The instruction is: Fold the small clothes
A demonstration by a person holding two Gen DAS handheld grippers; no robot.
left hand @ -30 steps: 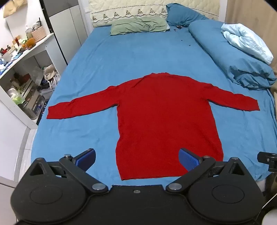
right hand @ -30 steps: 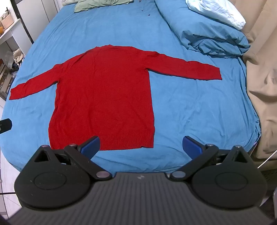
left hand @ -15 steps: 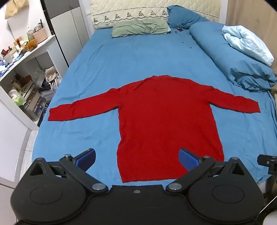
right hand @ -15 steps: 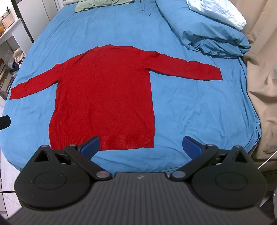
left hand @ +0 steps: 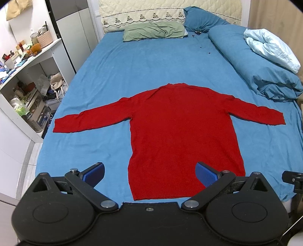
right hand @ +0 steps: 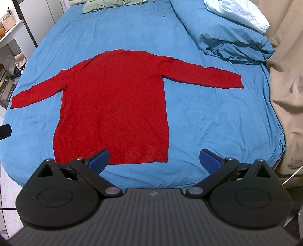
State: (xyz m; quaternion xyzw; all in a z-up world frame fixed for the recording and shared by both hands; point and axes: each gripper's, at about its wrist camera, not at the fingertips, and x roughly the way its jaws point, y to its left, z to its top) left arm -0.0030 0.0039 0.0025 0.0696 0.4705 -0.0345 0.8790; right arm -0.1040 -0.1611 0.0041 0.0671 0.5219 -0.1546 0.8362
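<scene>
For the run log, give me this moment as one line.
stage: before first fold | red sweater: flat on blue bedsheet, sleeves spread | left tongs: open, empty | right tongs: open, empty

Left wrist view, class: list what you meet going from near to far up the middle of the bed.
Left gripper, open → red sweater spread flat → bare blue sheet → green pillow → quilted headboard.

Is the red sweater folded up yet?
No, spread flat. The red sweater lies on the bed, both sleeves stretched out sideways.
</scene>
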